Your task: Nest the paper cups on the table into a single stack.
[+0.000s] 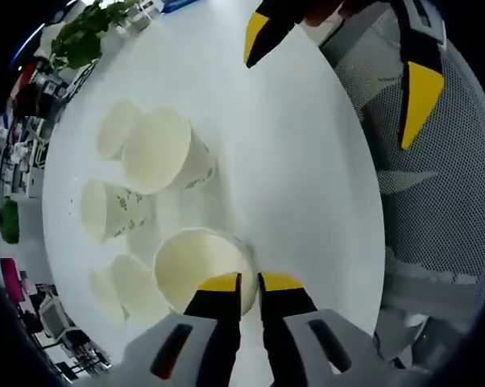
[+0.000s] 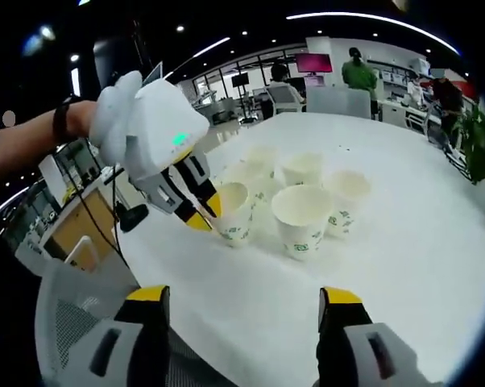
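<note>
While the nearest paper cup [image 1: 201,266] stands upright on the white tabletop [image 1: 291,161], the left hand-held gripper [image 1: 249,282] pinches its rim, one yellow-tipped jaw inside the mouth and one outside. Behind that cup, several more paper cups [image 2: 303,218] cluster close together, white with small green print, mouths up. Right hand-held gripper [image 2: 242,302] hangs spread wide with nothing between its jaws, near the tabletop's edge.

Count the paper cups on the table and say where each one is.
6. One gripped at its rim by the left gripper: cup. Nearest the camera. To its right. Behind, three clustered. None seems hidden.
</note>
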`<state>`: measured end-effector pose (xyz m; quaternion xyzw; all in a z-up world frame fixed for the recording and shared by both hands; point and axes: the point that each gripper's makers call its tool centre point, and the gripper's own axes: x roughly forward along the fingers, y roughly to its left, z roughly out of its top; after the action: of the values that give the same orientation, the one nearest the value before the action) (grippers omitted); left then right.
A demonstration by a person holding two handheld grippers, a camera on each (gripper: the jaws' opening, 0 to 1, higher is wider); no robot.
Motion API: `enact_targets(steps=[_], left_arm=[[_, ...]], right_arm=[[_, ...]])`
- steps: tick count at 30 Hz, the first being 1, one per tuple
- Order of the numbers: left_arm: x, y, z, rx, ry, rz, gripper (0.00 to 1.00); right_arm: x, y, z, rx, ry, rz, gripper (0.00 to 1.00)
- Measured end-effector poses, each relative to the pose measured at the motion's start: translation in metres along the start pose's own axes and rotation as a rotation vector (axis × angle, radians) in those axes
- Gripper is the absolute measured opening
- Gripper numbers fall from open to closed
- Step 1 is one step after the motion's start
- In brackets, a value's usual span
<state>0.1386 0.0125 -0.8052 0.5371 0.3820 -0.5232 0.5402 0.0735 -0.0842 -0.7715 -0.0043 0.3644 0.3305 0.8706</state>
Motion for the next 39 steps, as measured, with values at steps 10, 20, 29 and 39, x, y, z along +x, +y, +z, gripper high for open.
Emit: enact_targets(steps=[10, 20, 29, 39], left_arm=[[-0.004, -0.002, -0.007, -0.112, -0.073, 0.003, 0.14], [-0.015, 0.005, -0.008, -0.203, -0.148, 0.018, 0.18], [-0.032, 0.010, -0.012, -0.332, -0.224, 0.063, 0.21], [-0.054, 0.013, -0.015, -0.572, -0.389, 0.132, 0.33]], right_arm=[[0.004, 0.000, 0.001, 0.016, -0.013, 0.006, 0.75], [0.005, 0.001, 0.006, 0.032, -0.027, 0.013, 0.74], [0.011, -0.007, 0.010, 0.024, -0.033, 0.019, 0.74], [0.013, -0.015, 0.017, 0.009, -0.030, 0.014, 0.74]])
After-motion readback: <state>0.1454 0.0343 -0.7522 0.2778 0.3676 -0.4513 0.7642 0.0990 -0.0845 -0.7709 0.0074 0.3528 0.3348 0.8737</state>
